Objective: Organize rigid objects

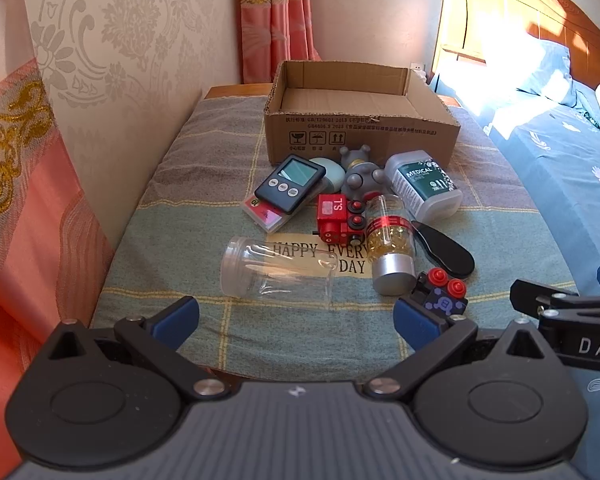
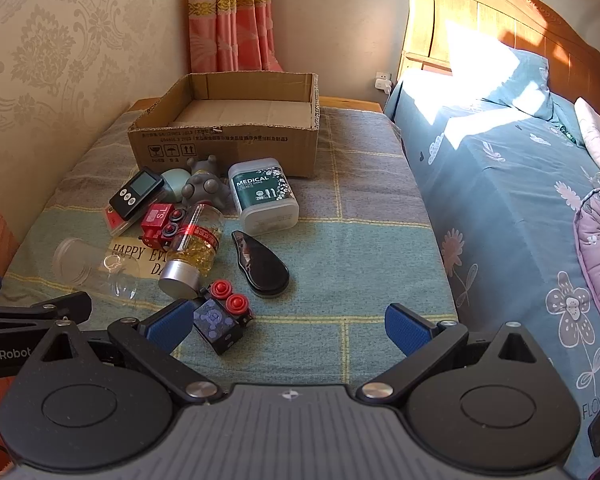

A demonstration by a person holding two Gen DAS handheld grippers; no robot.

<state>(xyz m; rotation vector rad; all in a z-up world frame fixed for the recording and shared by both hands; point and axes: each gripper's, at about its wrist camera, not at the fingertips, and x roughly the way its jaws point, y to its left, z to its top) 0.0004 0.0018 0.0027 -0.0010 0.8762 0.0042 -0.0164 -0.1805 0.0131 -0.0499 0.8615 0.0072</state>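
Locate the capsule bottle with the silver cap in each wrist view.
Left wrist: capsule bottle lies right of centre, beside the red toy train.
Right wrist: capsule bottle lies left of centre, silver cap nearest the camera.
Shared landmark: cardboard box behind it.

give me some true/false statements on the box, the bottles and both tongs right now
1. The cardboard box is empty. True.
2. The clear jar stands upright. False: it lies on its side on the cloth.
3. The left tongs hold the capsule bottle. False: they are open and hold nothing; the bottle lies on the cloth.
4. The digital timer rests on top of a pink card box. True.
5. The right tongs are open, with the black toy block beside their left finger. True.
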